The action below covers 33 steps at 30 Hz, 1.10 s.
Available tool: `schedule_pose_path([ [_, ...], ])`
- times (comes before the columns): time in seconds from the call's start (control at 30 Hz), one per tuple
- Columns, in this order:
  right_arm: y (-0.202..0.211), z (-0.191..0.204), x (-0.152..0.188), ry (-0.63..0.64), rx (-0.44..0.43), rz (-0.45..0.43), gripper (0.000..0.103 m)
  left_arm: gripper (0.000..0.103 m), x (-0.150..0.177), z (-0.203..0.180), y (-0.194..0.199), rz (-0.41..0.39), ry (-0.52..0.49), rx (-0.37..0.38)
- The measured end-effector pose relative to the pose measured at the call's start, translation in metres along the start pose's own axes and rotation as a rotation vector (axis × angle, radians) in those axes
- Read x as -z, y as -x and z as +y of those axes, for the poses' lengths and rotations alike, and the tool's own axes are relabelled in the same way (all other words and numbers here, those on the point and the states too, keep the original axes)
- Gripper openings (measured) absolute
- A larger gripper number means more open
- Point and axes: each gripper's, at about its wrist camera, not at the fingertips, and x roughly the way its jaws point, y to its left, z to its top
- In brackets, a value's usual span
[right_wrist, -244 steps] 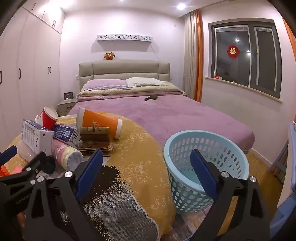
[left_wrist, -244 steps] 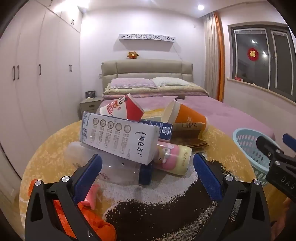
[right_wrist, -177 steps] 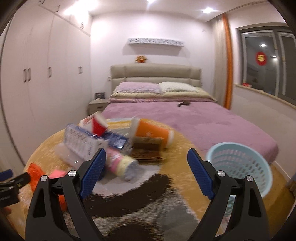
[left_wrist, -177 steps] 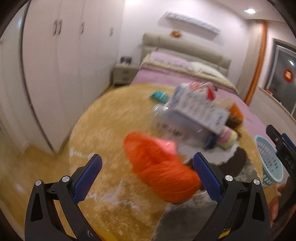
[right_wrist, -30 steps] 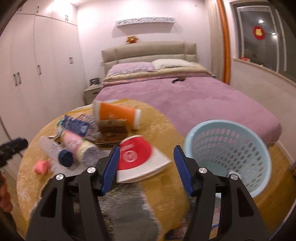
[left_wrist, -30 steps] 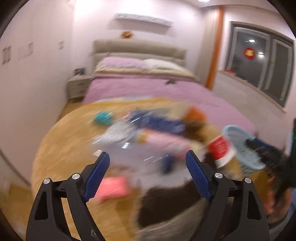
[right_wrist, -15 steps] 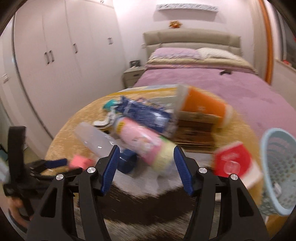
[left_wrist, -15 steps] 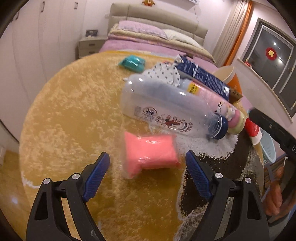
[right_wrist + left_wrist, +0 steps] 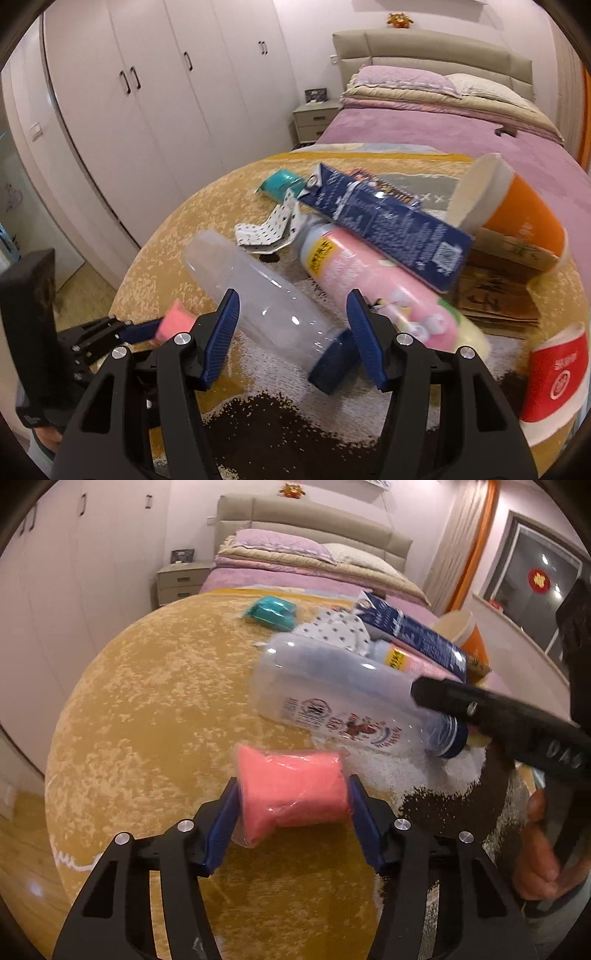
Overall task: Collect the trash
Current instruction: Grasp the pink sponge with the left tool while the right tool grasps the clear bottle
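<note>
The left tool [image 9: 293, 823] has just been closing and pinches the pink packet [image 9: 291, 788] at 6 o'clock on the counter [image 9: 147, 709]. The right tool [image 9: 291, 332] is spread around the clear bottle [image 9: 258, 299]; the round bottle may roll away.

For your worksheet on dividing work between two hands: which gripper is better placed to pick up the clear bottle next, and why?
The right gripper: its open jaws already frame the clear bottle, while the left gripper has just closed on the pink packet.
</note>
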Motion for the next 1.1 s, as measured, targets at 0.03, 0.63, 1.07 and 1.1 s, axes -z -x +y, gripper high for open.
schedule_pose_path([
  [0.03, -0.003, 0.001, 0.0, 0.006, -0.003, 0.009, 0.057, 0.055, 0.0, 0.003, 0.002, -0.008, 0.005, -0.004],
  [0.63, -0.013, 0.036, 0.018, -0.05, -0.075, 0.102, 0.067, 0.055, -0.007, 0.047, 0.037, -0.086, 0.102, -0.048],
  [1.07, -0.053, 0.063, 0.005, -0.087, -0.016, 0.138, 0.067, 0.055, -0.004, 0.055, 0.052, -0.114, 0.125, -0.061],
  [1.1, -0.056, 0.067, 0.002, -0.082, 0.003, 0.137, 0.067, 0.055, -0.004, 0.054, 0.053, -0.116, 0.123, -0.062],
])
